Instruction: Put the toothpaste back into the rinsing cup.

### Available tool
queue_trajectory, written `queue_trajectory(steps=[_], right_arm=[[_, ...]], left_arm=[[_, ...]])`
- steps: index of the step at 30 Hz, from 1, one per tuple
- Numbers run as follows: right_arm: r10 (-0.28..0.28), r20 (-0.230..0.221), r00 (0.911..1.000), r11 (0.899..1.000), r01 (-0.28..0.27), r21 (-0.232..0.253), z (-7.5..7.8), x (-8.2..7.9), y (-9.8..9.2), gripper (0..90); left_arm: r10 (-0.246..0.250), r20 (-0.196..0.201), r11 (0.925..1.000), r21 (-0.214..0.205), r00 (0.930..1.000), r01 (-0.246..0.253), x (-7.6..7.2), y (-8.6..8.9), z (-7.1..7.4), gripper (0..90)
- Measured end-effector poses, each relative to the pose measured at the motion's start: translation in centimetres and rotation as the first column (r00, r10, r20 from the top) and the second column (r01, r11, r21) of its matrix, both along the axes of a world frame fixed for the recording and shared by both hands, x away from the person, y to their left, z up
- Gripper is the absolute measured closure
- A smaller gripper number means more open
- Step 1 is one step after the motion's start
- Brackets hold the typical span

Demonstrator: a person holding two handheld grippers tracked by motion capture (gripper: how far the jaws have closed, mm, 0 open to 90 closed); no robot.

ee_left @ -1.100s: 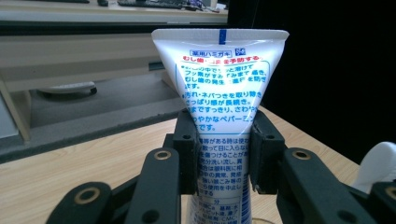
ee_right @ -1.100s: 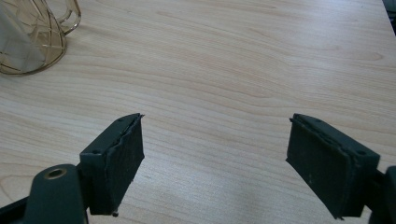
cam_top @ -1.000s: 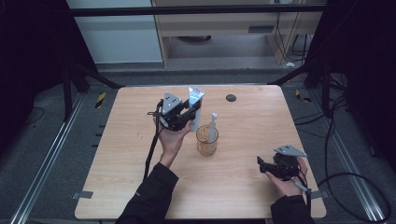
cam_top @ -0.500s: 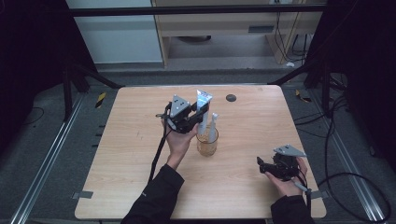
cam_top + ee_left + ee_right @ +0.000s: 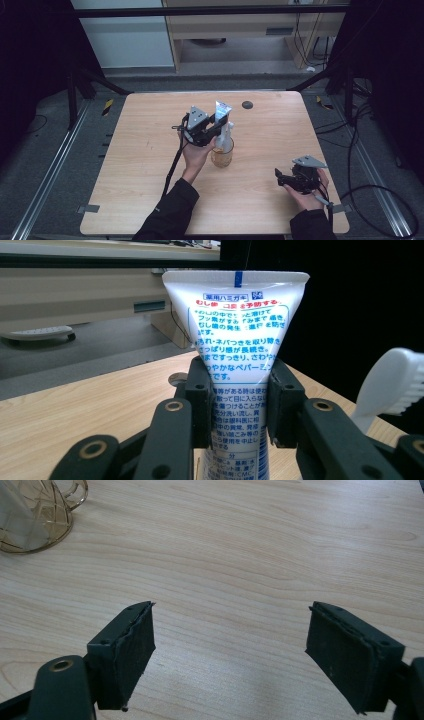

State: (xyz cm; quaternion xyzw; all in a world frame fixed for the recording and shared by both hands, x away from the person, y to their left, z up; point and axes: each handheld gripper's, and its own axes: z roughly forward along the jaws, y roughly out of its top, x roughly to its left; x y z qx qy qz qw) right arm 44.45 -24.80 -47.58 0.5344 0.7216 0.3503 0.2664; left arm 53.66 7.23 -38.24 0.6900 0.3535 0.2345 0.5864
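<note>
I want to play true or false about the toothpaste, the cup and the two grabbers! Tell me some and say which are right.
1. The left gripper is squeezing a toothpaste tube. True.
2. The right gripper holds a toothbrush. False: its jaws are open and hold nothing.
3. A white toothbrush stands in the glass cup. True.
4. The glass cup lies on the floor. False: it stands on the wooden table.

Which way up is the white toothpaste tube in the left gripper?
Upright, crimped end on top. The left gripper clamps the white toothpaste tube at mid-body, its flat sealed edge highest; the cap end is out of sight.
</note>
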Motion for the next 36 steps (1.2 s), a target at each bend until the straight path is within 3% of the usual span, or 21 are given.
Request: queue_trajectory(steps=[25,36], right_arm=[[0.003,-0.007,1.0,1.0,-0.003,-0.01,-0.1,0.0,0.1,19.2],[0.004,-0.012,0.9999,1.0,-0.004,-0.008,-0.2,0.1,0.1,18.9]], left_arm=[[0.0,-0.034,0.9997,0.025,0.9994,0.001,-0.5,-0.2,-3.2,67.3],[0.0,-0.079,0.998,0.063,0.9969,0.005,-0.2,-0.1,-4.5,66.5]])
